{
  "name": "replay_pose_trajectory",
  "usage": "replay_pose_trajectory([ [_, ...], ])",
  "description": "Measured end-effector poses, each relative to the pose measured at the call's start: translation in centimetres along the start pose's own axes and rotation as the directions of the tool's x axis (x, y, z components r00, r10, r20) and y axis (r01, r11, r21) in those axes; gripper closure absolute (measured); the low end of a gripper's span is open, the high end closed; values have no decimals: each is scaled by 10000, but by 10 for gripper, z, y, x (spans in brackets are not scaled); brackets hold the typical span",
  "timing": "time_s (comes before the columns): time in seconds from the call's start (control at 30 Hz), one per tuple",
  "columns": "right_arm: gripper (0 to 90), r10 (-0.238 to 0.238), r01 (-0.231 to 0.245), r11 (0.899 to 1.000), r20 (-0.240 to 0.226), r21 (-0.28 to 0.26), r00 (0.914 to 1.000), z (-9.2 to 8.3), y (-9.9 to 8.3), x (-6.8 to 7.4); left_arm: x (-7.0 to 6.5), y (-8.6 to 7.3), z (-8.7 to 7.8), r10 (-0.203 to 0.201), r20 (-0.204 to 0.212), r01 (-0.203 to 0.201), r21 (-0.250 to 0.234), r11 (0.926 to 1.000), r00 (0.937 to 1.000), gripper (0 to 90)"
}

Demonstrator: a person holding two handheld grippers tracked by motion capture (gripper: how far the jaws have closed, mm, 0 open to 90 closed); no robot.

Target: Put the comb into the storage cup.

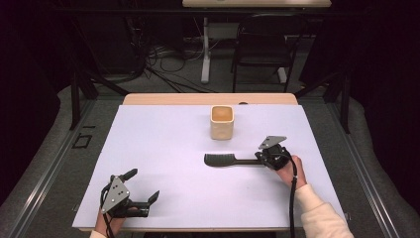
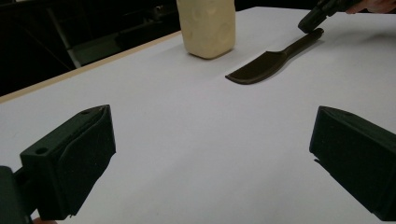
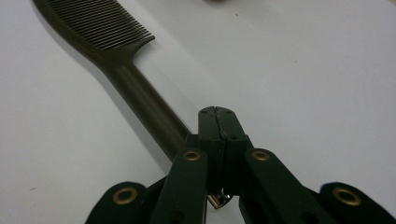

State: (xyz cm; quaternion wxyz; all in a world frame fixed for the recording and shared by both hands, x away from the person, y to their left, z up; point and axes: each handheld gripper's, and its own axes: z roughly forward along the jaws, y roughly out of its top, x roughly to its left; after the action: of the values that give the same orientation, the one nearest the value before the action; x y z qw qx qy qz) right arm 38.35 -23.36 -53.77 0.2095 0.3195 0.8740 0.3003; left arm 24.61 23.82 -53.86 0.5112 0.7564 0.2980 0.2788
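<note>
From the high view, a white table (image 1: 163, 148) carries a cream cup (image 1: 222, 122) toward its far side and a black comb (image 1: 230, 159) lying flat just in front of the cup, teeth end to the left, handle to the right. The right hand-held gripper (image 1: 261, 157) sits at the comb's handle end, held by a hand (image 1: 288, 168) in a cream sleeve. The left hand-held gripper (image 1: 141, 186) rests near the table's near left corner, well apart from the comb, its jaws spread.

In the left gripper view, the left hand-held gripper (image 2: 210, 158) has its two black jaws wide apart over bare table (image 2: 187, 140). Farther off stand the cup (image 2: 208, 27) and the comb (image 2: 271, 63), with the other gripper at the comb's handle tip.

In the right gripper view, the right hand-held gripper (image 3: 218, 122) has its jaws pressed together with no gap visible, right beside the end of the comb (image 3: 121, 70) handle. Whether the jaws pinch the handle I cannot tell.
</note>
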Motion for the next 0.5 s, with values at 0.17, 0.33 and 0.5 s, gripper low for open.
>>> replay_pose_trajectory([
  [0.17,900,-75,75,9999,-69,96,9999,-1,1,1,0,0,-1,2,-31,-2,-5,10000,10000,2],
  [0.33,900,-2,5,9998,-140,206,9999,-2,1,2,0,0,0,-1,1,1,6,10000,10000,1],
  [0.5,900,1,5,9997,-258,242,9997,-1,1,2,0,0,0,-4,-3,4,2,10000,10000,2],
])
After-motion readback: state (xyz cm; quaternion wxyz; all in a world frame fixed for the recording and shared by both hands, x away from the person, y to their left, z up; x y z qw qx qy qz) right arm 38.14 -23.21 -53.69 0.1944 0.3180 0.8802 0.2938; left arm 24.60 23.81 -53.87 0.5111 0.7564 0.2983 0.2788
